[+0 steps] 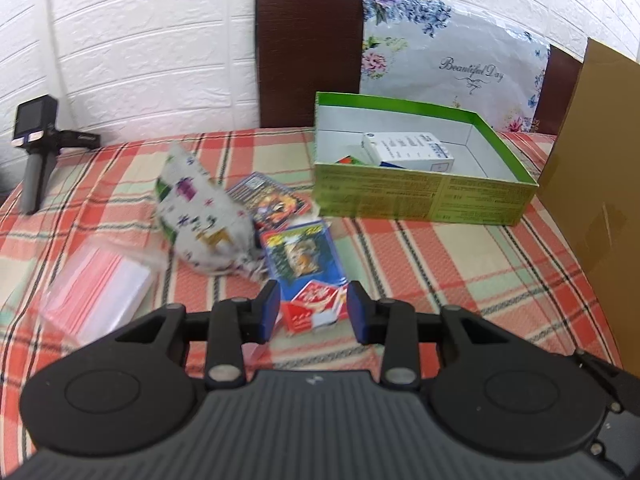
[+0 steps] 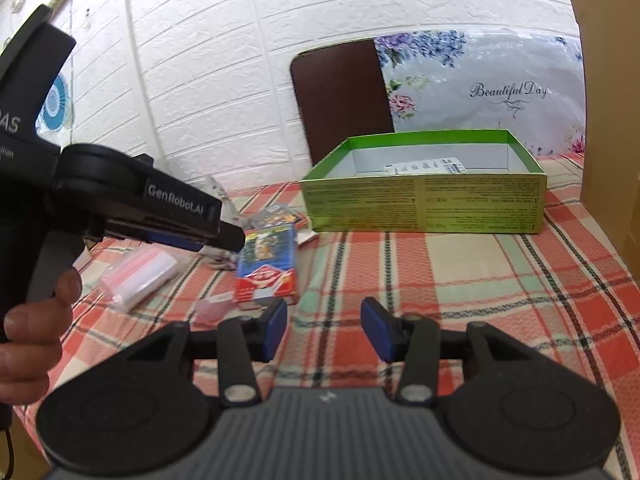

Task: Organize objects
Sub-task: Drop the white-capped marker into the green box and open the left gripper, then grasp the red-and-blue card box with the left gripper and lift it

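Note:
A blue and red card pack lies flat on the plaid cloth; it also shows in the right wrist view. My left gripper is open, its blue pads either side of the pack's near end, just above it. It also shows from the side in the right wrist view. A green open box holds a white carton and stands behind; in the right wrist view the box is ahead. My right gripper is open and empty over the cloth.
A patterned paper bag, a second colourful card pack and a clear bag of pink-striped sachets lie left of the pack. A brown cardboard sheet stands at the right. A small camera on a grip stands far left.

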### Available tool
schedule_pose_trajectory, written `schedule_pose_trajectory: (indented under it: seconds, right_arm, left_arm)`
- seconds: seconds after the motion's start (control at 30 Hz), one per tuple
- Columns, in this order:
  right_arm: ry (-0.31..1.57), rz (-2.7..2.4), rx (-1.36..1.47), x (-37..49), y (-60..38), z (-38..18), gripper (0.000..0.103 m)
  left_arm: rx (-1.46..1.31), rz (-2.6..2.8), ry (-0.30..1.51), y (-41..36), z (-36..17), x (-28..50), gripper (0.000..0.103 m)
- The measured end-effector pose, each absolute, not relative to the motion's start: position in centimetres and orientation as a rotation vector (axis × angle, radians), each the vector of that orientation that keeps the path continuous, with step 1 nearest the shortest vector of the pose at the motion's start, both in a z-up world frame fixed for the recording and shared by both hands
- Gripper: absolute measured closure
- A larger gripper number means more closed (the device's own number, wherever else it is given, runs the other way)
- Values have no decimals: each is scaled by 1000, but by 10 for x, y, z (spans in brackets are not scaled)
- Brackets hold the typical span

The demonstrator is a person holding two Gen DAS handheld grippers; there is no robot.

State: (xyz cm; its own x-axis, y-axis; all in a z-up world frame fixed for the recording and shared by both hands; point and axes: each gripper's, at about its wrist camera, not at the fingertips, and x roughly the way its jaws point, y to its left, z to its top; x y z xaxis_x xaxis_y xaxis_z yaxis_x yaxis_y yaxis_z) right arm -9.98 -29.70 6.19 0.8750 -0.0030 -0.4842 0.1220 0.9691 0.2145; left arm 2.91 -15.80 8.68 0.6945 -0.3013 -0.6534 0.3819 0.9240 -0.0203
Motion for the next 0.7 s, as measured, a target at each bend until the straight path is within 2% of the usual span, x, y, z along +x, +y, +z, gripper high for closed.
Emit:
schedule_pose_trajectory:
  seconds: [0.13,0.27,0.37,0.63,0.7]
  right_arm:
    - [504,-49,233,-105,-287,67,60]
    - [490,-37,207,-108,-279,74,60]
    - [497,-43,182,-106,-274,76,59]
    - [606,-32,161,-75,-265,52,59]
    - [617,-24,139,-64,-260,49,56]
  left_arm:
    - [120,-350,692,-146,88,21,64]
    - [113,-340,671,-137,90,16,58]
    - [82,-356,659,-127,87,18,58]
    - [-6,-279,769,-76,47,49,58]
    - [-34,-259,792,-64,39,56,58]
